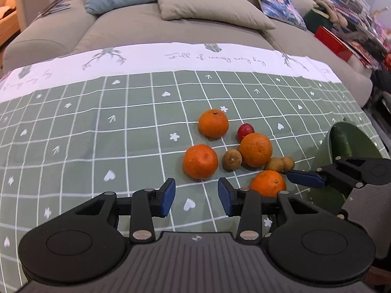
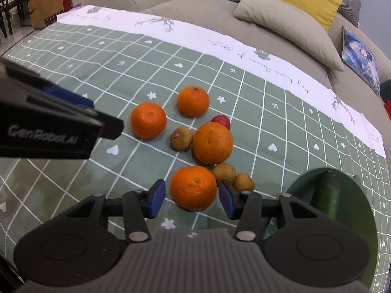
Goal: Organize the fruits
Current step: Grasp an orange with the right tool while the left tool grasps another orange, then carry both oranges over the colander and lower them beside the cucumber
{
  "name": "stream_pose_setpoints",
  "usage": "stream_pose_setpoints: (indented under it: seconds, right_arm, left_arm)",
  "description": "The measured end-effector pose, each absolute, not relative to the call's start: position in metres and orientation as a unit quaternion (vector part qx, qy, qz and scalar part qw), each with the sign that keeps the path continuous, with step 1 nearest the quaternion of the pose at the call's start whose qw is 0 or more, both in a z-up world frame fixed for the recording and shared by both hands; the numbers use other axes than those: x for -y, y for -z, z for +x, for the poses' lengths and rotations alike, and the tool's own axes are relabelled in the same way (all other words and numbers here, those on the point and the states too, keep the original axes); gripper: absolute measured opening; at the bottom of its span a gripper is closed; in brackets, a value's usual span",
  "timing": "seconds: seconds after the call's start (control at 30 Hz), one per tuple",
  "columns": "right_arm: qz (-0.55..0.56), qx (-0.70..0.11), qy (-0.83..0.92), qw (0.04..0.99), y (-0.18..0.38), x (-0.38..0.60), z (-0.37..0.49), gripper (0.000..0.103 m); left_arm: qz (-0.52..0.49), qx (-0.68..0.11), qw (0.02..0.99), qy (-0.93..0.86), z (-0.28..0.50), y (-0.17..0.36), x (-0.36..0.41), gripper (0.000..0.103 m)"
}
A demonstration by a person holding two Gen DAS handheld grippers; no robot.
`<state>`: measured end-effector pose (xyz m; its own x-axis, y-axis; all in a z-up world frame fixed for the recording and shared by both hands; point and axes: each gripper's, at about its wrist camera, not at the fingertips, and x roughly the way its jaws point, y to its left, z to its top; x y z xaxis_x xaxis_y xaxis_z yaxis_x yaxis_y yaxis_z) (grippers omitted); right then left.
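Note:
Several oranges, three small brown fruits and one small red fruit (image 1: 245,131) lie clustered on a green checked tablecloth (image 1: 97,134). My left gripper (image 1: 196,195) is open and empty, just short of the nearest left orange (image 1: 200,161). My right gripper (image 2: 191,196) is open, its blue pads on either side of the nearest orange (image 2: 193,186), not closed on it. That orange also shows in the left wrist view (image 1: 267,183). A green bowl (image 2: 354,195) at the right holds a dark green fruit (image 2: 327,195).
A grey sofa (image 1: 171,29) with blue, yellow, beige and patterned cushions stands behind the table. The left gripper's body (image 2: 48,127) juts in from the left in the right wrist view. Cluttered shelves and a red box (image 1: 334,44) stand far right.

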<state>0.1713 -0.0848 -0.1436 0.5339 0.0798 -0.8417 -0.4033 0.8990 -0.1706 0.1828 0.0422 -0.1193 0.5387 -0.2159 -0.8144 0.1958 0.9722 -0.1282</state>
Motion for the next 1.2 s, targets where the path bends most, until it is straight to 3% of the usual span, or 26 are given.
stream_pose_setpoints:
  seconds: [0.17,0.33,0.53,0.7,1.2]
  right_arm:
    - [-0.189,-0.462,-0.142,0.855,0.148,0.083,0.177,0.041]
    - [-0.186,-0.462,-0.147,0.854,0.147,0.086,0.179,0.038]
    - [-0.198,-0.462,-0.151,0.851,0.148,0.083,0.178,0.04]
    - [-0.192,-0.462,-0.153,0.852,0.146,0.085,0.179,0.034]
    - [-0.155,-0.419,-0.183,0.876,0.113,0.094,0.154,0.031]
  left_arm:
    - [0.015,-0.473,0.871,0.13,0.199,0.131,-0.035,0.048]
    - [0.026,-0.479,0.866,0.139,0.214,0.139,-0.028,0.055]
    - [0.029,-0.487,0.862,0.137,0.227,0.147,-0.022,0.054]
    - [0.021,-0.493,0.859,0.136,0.229,0.148,-0.023,0.045]
    - [-0.041,-0.482,0.869,0.105,0.184,0.107,-0.042,0.044]
